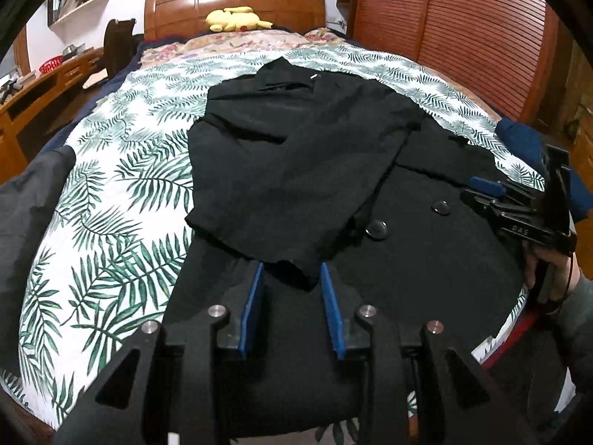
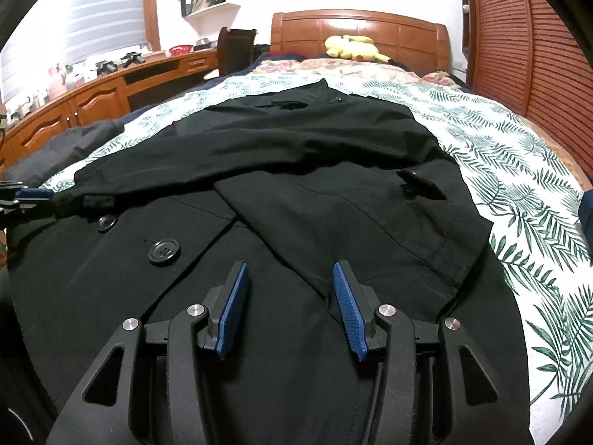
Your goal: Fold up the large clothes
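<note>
**Black coat half folded on the bed, both sleeves in**

The left claw [image 1: 291,278] is hanging low over the near part of the black coat [image 1: 426,252], its blue pads standing a modest way apart. The cuff of the left sleeve [image 1: 274,170] is lying between the tips, but the pads are not pressing on it, so I am judging that nothing is being gripped. The right claw [image 2: 291,278] is hovering over the coat's front with its jaws standing moderately wide and gripping nothing.

The coat is lying spread lengthways on the leaf-print bedspread [image 1: 122,185], collar toward the headboard [image 1: 237,3]. One sleeve is lying folded across the chest, and the right sleeve [image 2: 370,237] is crossing under it, so the sleeve folds are looking done. Two buttons [image 2: 164,252] are showing on the front panel. What is remaining, I would say, is bringing the long body up into a compact stack.

A grey garment [image 1: 29,204] is lying at the bed's left edge, clear of the coat. Farther off, a yellow plush toy [image 1: 237,18] is resting on the pillows, a wooden worktop [image 2: 92,89] is running along the wall, and a slatted wardrobe [image 1: 474,29] is standing on the right. Nothing is blocking the fold.
</note>
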{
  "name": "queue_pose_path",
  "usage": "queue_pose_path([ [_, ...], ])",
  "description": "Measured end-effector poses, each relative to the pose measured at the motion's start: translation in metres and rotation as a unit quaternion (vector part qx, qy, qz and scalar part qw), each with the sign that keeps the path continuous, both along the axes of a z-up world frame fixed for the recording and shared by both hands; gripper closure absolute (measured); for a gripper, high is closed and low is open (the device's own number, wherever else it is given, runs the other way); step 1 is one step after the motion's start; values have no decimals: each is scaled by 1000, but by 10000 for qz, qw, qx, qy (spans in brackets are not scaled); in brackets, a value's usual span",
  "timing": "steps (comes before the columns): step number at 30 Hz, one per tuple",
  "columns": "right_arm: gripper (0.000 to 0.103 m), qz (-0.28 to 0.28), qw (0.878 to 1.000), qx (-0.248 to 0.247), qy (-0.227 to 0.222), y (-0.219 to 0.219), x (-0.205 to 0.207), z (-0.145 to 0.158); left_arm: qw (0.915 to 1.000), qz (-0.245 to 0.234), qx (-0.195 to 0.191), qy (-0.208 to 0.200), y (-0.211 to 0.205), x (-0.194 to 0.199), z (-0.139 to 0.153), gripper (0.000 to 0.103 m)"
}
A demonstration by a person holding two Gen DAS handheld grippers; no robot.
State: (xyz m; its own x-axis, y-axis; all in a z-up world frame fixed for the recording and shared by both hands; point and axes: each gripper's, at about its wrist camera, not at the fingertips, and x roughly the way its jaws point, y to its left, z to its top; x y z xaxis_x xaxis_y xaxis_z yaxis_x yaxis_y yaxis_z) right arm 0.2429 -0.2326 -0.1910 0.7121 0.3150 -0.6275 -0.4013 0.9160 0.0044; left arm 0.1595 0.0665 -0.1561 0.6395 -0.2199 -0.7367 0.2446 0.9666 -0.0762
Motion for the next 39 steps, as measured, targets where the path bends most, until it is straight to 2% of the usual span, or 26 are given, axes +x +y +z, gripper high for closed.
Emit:
queue_pose_path([
  [9,55,-3,10000,-12,2,2,0,-1,9993,335,120,-149,26,-26,7,73],
  [14,54,1,10000,22,20,2,0,-1,9975,584,336,-210,44,-39,8,72],
  [23,54,-6,10000,-3,6,1,1,-1,9964,762,356,79,59,-35,-18,68],
  [28,54,-17,10000,-38,74,1,2,-1,9959,845,313,9,62,-37,-24,65],
  [32,53,-89,9994,-97,316,-5,3,8,9961,839,281,5,63,-37,-24,64],
  [35,52,-335,9992,-215,107,-21,-8,24,9960,851,265,-9,63,-38,-25,64],
  [39,50,-558,9981,-239,139,-59,-22,42,9961,845,235,-16,63,-38,-24,64],
])
